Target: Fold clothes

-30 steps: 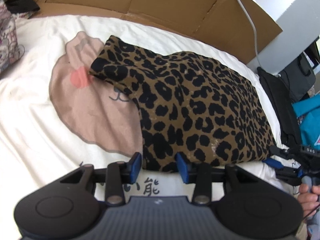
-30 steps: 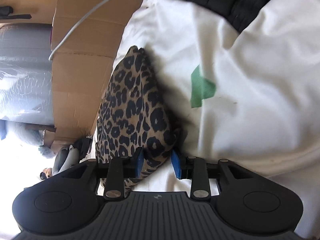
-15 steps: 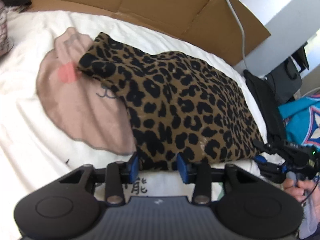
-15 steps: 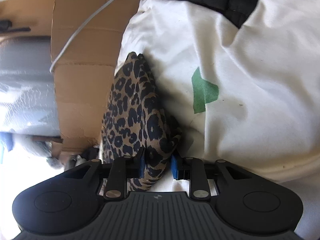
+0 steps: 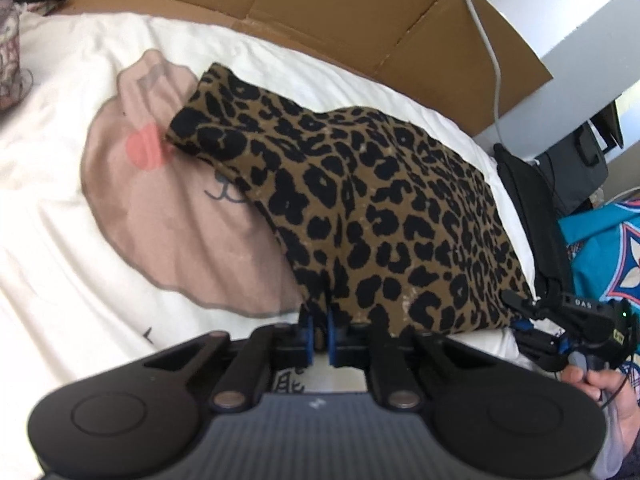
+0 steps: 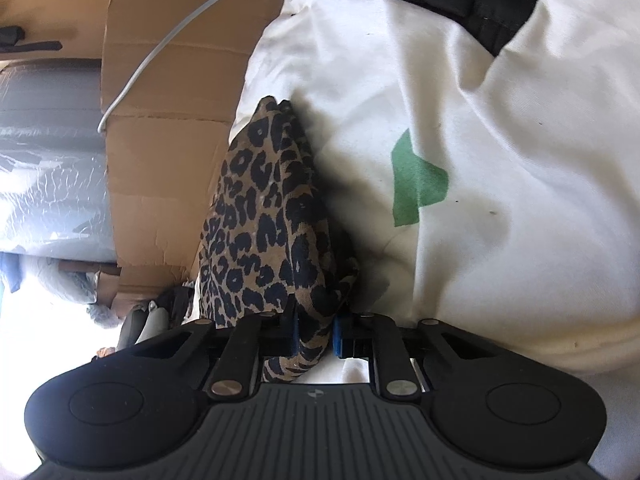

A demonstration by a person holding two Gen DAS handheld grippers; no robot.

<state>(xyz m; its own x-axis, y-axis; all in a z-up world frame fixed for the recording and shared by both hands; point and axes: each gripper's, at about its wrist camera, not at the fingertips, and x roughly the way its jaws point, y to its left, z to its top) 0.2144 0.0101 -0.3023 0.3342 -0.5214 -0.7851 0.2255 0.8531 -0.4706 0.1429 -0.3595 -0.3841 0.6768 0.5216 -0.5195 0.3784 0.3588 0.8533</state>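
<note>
A leopard-print garment (image 5: pixel 372 216) lies folded on a white sheet (image 5: pixel 48 216) printed with a pink cartoon animal. My left gripper (image 5: pixel 319 339) is shut on the garment's near left corner, its blue pads pinching the hem. The right wrist view shows the same leopard-print garment (image 6: pixel 272 220) edge-on, lifted off the sheet, with my right gripper (image 6: pixel 314 334) shut on its other near corner. That right gripper (image 5: pixel 528 330) also appears at the right edge of the left wrist view, held by a hand (image 5: pixel 608 388).
Flattened cardboard (image 5: pixel 320 4) lines the far edge of the bed, with a white cable (image 5: pixel 494 64) hanging over it. Black clothing (image 5: pixel 532 216) and a teal item (image 5: pixel 600 248) lie to the right. A green patch (image 6: pixel 416 180) marks the white sheet (image 6: pixel 520 160).
Both grippers have gone from open to shut on the garment's near corners. The near edge has bunched up and lifted slightly.
</note>
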